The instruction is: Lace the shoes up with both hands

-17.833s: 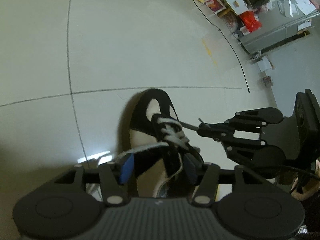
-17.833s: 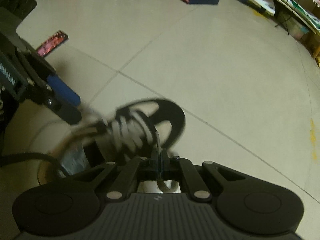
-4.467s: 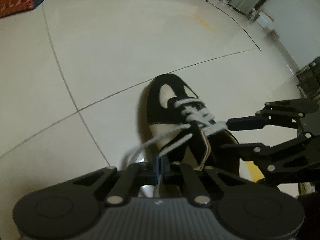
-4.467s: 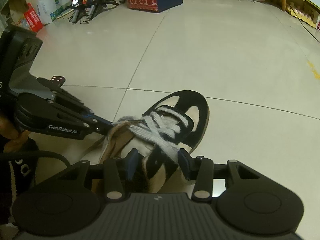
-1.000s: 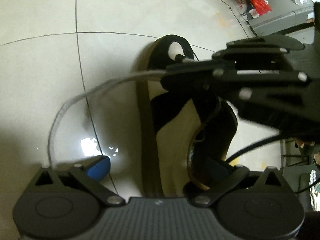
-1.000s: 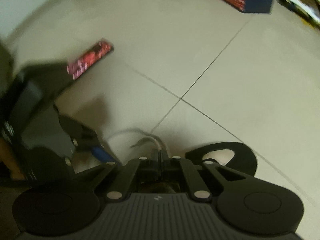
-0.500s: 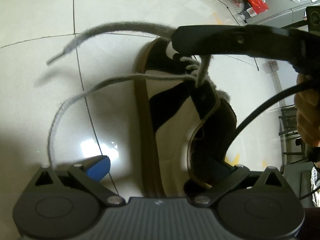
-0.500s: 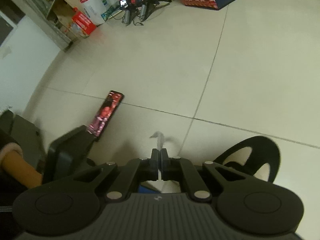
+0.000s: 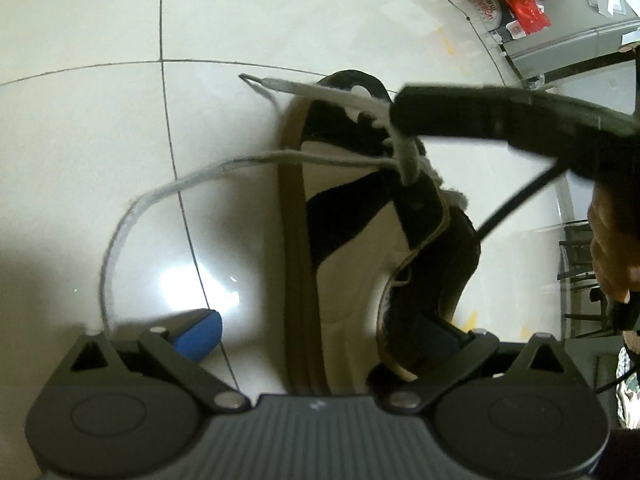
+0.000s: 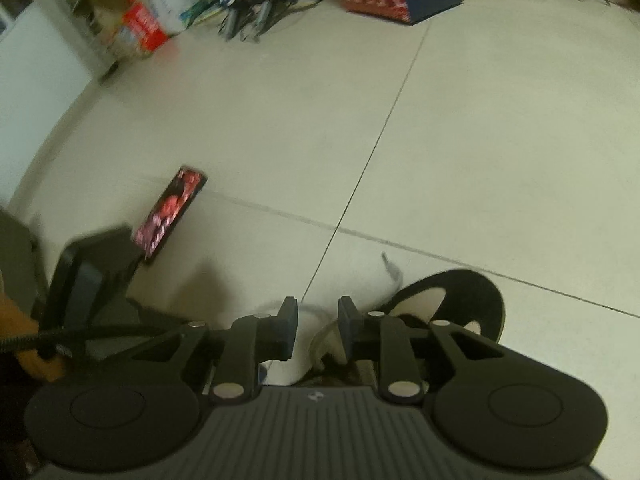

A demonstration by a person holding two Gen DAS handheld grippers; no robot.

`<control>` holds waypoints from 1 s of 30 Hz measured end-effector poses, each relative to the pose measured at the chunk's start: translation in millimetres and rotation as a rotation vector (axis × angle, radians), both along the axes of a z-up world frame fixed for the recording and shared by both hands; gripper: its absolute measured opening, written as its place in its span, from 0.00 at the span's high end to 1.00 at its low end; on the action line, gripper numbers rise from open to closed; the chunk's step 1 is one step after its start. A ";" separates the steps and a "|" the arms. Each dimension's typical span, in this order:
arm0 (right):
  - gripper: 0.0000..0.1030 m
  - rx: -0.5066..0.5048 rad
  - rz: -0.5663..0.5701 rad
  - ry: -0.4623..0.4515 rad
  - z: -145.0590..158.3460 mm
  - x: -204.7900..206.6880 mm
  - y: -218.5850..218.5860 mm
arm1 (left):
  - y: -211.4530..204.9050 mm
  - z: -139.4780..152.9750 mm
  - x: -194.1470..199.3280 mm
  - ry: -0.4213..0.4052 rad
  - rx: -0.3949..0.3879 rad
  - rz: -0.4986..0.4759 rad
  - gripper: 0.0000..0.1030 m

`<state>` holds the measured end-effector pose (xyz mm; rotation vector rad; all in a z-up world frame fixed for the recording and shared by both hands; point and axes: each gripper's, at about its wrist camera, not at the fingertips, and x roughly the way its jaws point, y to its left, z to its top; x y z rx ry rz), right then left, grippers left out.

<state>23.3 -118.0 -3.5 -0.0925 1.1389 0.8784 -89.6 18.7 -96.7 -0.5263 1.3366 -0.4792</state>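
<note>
Jaws of your right gripper [image 10: 318,330] have just parted, dropping the lace [image 9: 320,92] at frame centre; left gripper [image 9: 316,334] gapes wide, so re-pinch.

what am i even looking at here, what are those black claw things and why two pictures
Each black claw is a hand-held two-finger gripper with a camera on its back looking forward along the fingers, so each picture is one gripper's own view. A person holds one in each hand to lace a shoe.

In the left gripper's view, its blue-padded fingers are spread wide on either side of a black and cream shoe lying on the tiled floor. The grey lace trails loose across the floor. The right gripper reaches in over the laces.

In the right gripper's view, its fingers are parted with nothing gripped. A phone lies on the floor nearby.
</note>
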 end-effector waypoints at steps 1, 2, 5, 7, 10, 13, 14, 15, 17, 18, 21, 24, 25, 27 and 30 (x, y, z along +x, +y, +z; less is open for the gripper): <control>0.76 -0.014 0.015 -0.001 -1.3 -2.7 1.8 | -0.2 0.3 -1.7 -0.003 0.006 -0.002 0.00; 0.76 -0.029 0.026 -0.005 -1.7 -4.7 1.8 | 3.0 2.3 -1.3 -0.012 0.021 -0.006 0.00; 0.76 -0.075 0.059 -0.021 -3.3 -10.7 2.8 | 13.0 8.5 0.0 -0.042 0.066 -0.020 0.00; 0.78 -0.096 0.082 -0.047 -3.8 -16.0 3.6 | 13.5 11.5 1.5 -0.069 0.092 -0.036 0.00; 0.96 -0.112 0.099 -0.083 -4.3 -21.3 4.4 | 13.5 13.0 9.9 -0.087 0.114 -0.053 0.00; 0.97 -0.090 0.081 -0.092 -3.5 -24.4 3.0 | 13.6 14.5 18.4 -0.105 0.135 -0.069 0.00; 0.97 -0.085 0.075 -0.097 -2.9 -25.9 2.2 | 13.6 15.0 21.2 -0.111 0.142 -0.074 0.00; 0.97 -0.072 0.062 -0.096 -1.9 -26.0 1.3 | 13.7 15.5 24.0 -0.117 0.149 -0.080 0.00; 0.97 -0.036 0.021 -0.077 -0.7 -24.8 -2.8 | 13.7 16.4 29.7 -0.129 0.164 -0.091 0.00; 0.97 -0.013 0.001 -0.064 0.0 -23.4 -6.0 | 13.2 16.3 31.6 -0.130 0.166 -0.092 0.00; 0.97 0.050 -0.048 -0.030 2.9 -18.7 -13.6 | 14.5 16.1 33.9 -0.127 0.164 -0.094 0.00; 0.97 0.101 -0.088 0.002 6.0 -15.2 -18.8 | 16.1 16.7 34.5 -0.123 0.161 -0.094 0.00; 0.97 0.112 -0.097 0.010 7.1 -14.5 -20.1 | 15.8 16.8 36.0 -0.124 0.162 -0.093 0.00; 0.97 0.132 -0.111 0.017 12.0 -16.9 -22.3 | 16.3 17.9 35.0 -0.124 0.163 -0.091 0.00; 0.97 0.197 -0.126 0.015 24.7 -18.2 -26.3 | 18.9 20.3 36.2 -0.126 0.159 -0.082 0.00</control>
